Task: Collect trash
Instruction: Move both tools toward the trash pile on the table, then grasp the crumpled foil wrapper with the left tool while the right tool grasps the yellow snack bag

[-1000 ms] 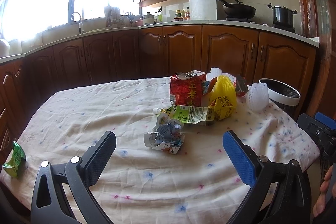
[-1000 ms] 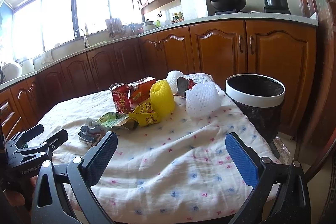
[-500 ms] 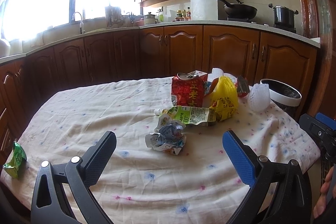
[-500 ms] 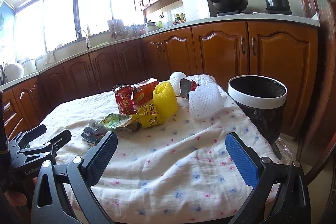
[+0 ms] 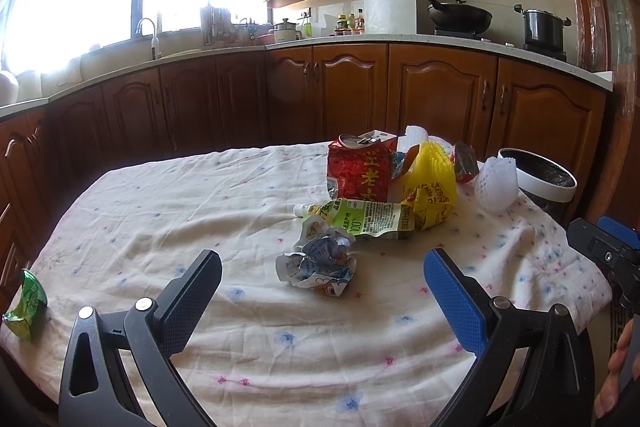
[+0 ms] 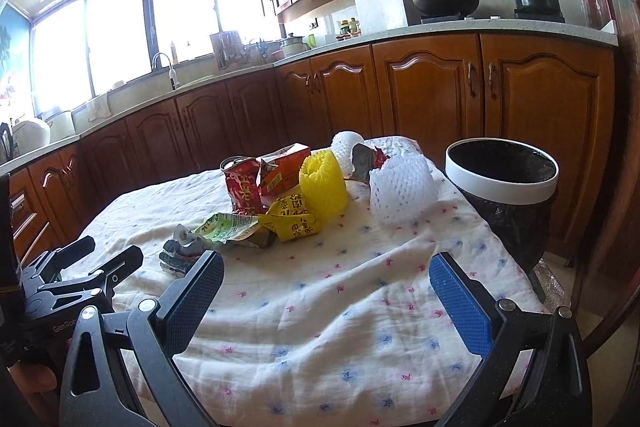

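Note:
Trash lies on a table with a flowered cloth [image 5: 200, 211]: a crumpled blue-white wrapper [image 5: 320, 267], a green juice pouch [image 5: 360, 219], a red carton [image 5: 362, 167], yellow foam net [image 5: 432, 167] and white foam net [image 5: 496, 183]. My left gripper [image 5: 322, 291] is open, just short of the crumpled wrapper. A green packet [image 5: 24, 307] lies at the table's left edge. My right gripper [image 6: 326, 295] is open above bare cloth, with the white foam net [image 6: 402, 191], yellow foam net [image 6: 322, 187] and a bin [image 6: 504, 187] ahead.
The black bin with a white rim [image 5: 540, 179] stands beyond the table's right edge. Wooden cabinets [image 5: 440, 99] run behind the table, with a wok [image 5: 460, 15] and a pot [image 5: 544, 27] on the counter. A hand [image 5: 616, 379] shows at lower right.
Both views have shifted very slightly; the trash sits a touch more to the right in each. Both grippers remain open and nothing was picked up.

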A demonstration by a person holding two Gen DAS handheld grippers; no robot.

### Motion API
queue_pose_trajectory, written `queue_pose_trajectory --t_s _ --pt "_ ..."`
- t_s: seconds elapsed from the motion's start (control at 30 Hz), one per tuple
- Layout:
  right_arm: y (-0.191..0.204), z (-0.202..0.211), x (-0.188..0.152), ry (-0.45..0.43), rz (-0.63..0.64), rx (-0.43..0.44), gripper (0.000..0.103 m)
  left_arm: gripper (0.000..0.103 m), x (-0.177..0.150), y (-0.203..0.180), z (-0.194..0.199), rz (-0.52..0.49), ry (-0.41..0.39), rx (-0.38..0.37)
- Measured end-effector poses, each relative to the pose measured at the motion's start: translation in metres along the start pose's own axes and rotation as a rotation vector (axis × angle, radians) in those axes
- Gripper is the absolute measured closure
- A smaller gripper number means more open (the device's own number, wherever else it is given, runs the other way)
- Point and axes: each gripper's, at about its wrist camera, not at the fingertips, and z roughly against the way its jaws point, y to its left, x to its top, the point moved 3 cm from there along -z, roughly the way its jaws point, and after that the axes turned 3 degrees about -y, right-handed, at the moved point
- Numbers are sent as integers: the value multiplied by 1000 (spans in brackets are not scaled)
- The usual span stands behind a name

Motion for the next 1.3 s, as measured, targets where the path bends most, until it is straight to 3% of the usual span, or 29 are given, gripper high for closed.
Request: queue_pose_trajectory --t_s 0.4,0.8,0.93,1.17,1.3 --pt "-1 -12 3 17 -16 28 0 2 0 5 -15 18 31 -1" --pt "-4 -40 5 83 -46 69 0 2 10 27 -50 66 114 -14" --pt "0 -55 8 110 -50 89 1 6 14 30 -66 64 155 -30" --pt "8 -90 14 180 -63 136 23 14 15 36 -95 81 226 -64" --pt "12 -116 14 228 -78 167 29 17 17 35 -112 91 259 -90"
